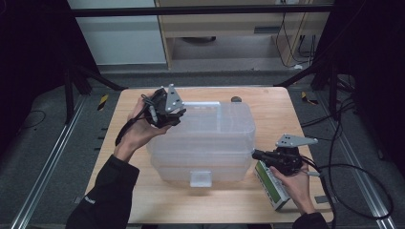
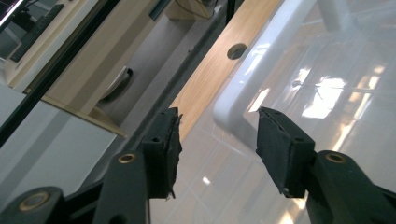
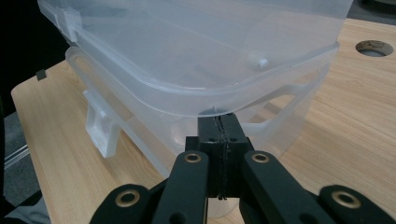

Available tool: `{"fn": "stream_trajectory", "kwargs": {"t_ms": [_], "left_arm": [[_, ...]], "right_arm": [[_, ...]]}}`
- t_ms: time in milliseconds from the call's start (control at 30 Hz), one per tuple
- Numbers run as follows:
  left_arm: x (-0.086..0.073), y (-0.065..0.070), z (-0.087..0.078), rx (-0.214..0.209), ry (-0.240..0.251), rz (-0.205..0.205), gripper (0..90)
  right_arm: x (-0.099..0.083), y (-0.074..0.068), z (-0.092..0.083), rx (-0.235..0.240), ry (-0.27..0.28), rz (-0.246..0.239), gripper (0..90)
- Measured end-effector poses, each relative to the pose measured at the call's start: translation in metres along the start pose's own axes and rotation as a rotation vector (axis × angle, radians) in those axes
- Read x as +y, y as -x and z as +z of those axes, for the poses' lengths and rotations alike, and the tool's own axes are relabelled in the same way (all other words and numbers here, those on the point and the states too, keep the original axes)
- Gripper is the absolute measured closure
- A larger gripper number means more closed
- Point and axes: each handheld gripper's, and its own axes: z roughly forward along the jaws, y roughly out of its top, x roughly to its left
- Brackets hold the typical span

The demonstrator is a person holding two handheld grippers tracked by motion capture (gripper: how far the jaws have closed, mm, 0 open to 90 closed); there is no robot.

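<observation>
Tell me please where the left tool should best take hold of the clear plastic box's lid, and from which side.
Probably the white handle on top of the clear plastic box. It is a raised bar along the lid's far edge, narrow enough to fit between the jaws. The left tool hangs open just above it, so coming straight down from above, one jaw on each side of the bar, looks best.

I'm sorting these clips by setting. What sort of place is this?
Probably a lab or recording studio: a wooden table ringed by dark stands, cables trailing on the grey floor, and office cabinets behind.
</observation>
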Motion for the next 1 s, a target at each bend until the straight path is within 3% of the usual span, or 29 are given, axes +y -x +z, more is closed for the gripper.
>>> {"fn": "stream_trajectory", "kwargs": {"t_ms": [100, 233, 400, 667, 733, 833, 1000], "left_arm": [[-0.008, -0.006, -0.015, 0.007, 0.049, -0.061, 47.1], [-0.021, -0.012, -0.031, 0.038, 0.084, -0.129, 47.5], [-0.043, -0.018, -0.047, 0.090, 0.127, -0.243, 49.4], [-0.079, -0.017, -0.064, 0.160, 0.186, -0.361, 53.2], [-0.091, -0.015, -0.068, 0.161, 0.205, -0.393, 54.7], [-0.107, -0.011, -0.070, 0.200, 0.204, -0.406, 56.7], [-0.136, -0.002, -0.075, 0.224, 0.176, -0.483, 57.7]], "right_arm": [[0.000, -0.001, 0.000, -0.003, -0.001, 0.001, 90.0], [0.000, -0.001, 0.000, -0.004, -0.004, 0.000, 90.0], [0.000, -0.001, 0.000, -0.007, -0.006, 0.000, 89.7], [-0.001, -0.002, 0.000, -0.012, -0.009, -0.002, 89.5], [-0.001, -0.002, 0.000, -0.014, -0.009, -0.002, 89.4], [-0.001, -0.002, 0.000, -0.016, -0.011, -0.003, 89.3], [-0.001, -0.003, 0.001, -0.019, -0.013, 0.001, 89.3]]}}
